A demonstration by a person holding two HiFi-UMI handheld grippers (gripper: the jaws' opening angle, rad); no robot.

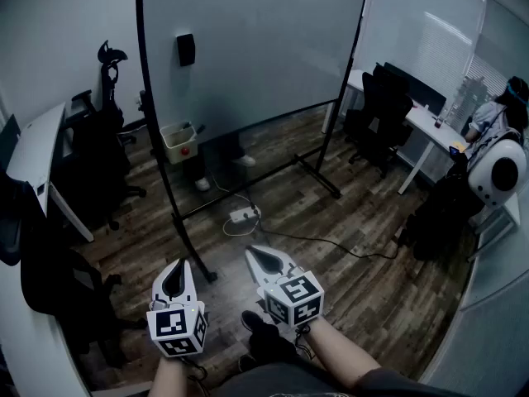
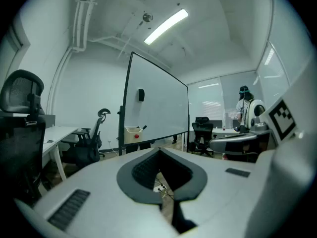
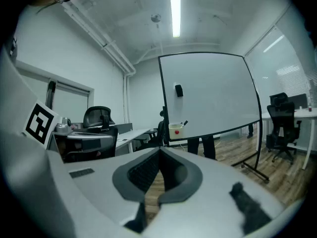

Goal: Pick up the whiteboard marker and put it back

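Observation:
A large whiteboard (image 1: 248, 48) on a wheeled stand fills the middle of the room. A small cream box (image 1: 178, 143) with a red dot hangs at its lower left, and a dark marker (image 3: 185, 123) sticks up out of it; the same marker (image 2: 143, 128) shows in the left gripper view. A black eraser (image 1: 186, 50) clings to the board above the box. My left gripper (image 1: 176, 268) and right gripper (image 1: 263, 259) are held side by side low in the head view, far short of the board. Both are shut with nothing between the jaws, as seen again for the left gripper (image 2: 159, 150) and the right gripper (image 3: 160, 150).
A power strip (image 1: 242, 215) and cables lie on the wood floor by the stand's foot (image 1: 318, 176). Black office chairs (image 1: 103, 160) and a white desk (image 1: 37, 151) stand on the left. At the right are more chairs, a desk (image 1: 430, 126) and a person (image 1: 496, 122). Someone's legs (image 1: 219, 164) show behind the board.

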